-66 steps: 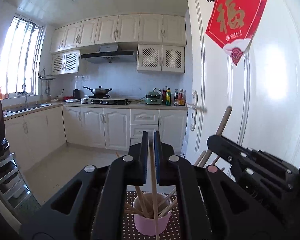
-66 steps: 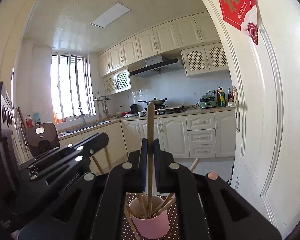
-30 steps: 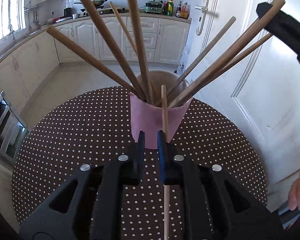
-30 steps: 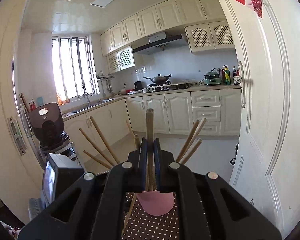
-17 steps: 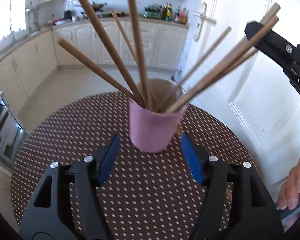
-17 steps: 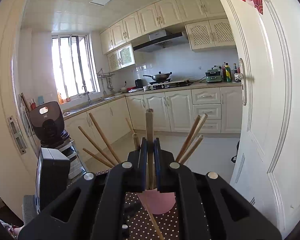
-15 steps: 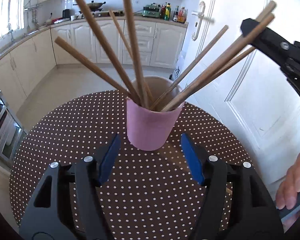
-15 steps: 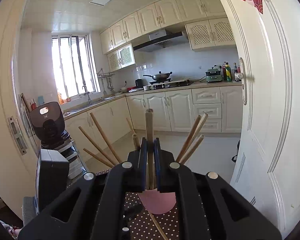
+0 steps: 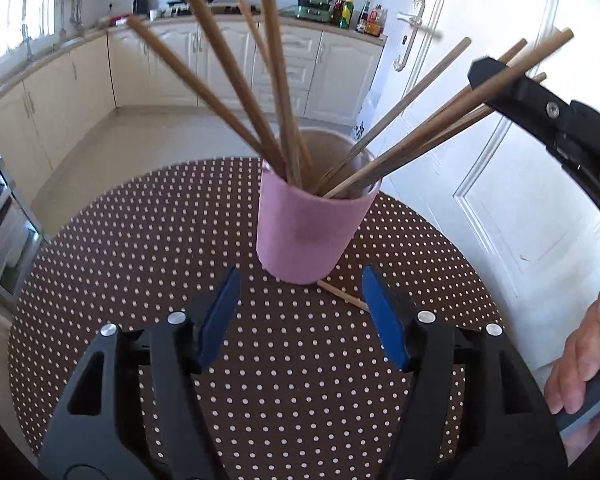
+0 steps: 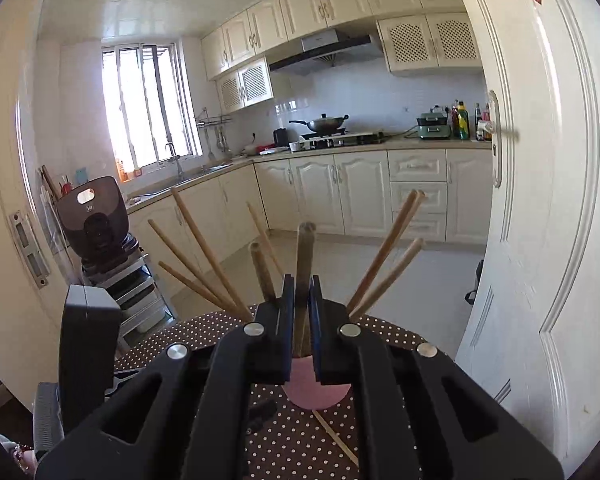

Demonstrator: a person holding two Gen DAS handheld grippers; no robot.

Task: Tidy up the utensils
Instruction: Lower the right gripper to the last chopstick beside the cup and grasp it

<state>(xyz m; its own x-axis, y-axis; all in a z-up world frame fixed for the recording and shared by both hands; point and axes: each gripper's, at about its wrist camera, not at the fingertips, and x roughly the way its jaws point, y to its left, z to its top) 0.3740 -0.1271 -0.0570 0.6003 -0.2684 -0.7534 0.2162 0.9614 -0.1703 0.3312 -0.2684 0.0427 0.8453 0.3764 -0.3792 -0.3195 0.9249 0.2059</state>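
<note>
Pink and cylindrical, the cup [image 9: 312, 232] stood near the far edge of a round table [image 9: 140, 280] covered in brown cloth with white dots. A bundle of wooden chopsticks [image 9: 236, 80] fanned out of its mouth, some leaning left, others leaning right toward a white door [image 9: 500, 160].

The left gripper [image 9: 300, 304] hovered over the near part of the table, tilted down toward the cup. Its jaws had just been opening and stood wide, the blue pads well apart, with nothing pressed between them. One loose chopstick [image 9: 342, 295] lay flat on the cloth, one end at the foot of the cup and the other running toward the right-hand finger of that gripper.

The right gripper [image 10: 302, 312] was held higher, on the right of the cup, its jaws drawn narrow and clamped on a single chopstick [image 10: 305, 256] that rose upright between the pads, above the cup. A person's hand [image 9: 584, 356] gripped its handle at the right edge of the left wrist view.
</note>
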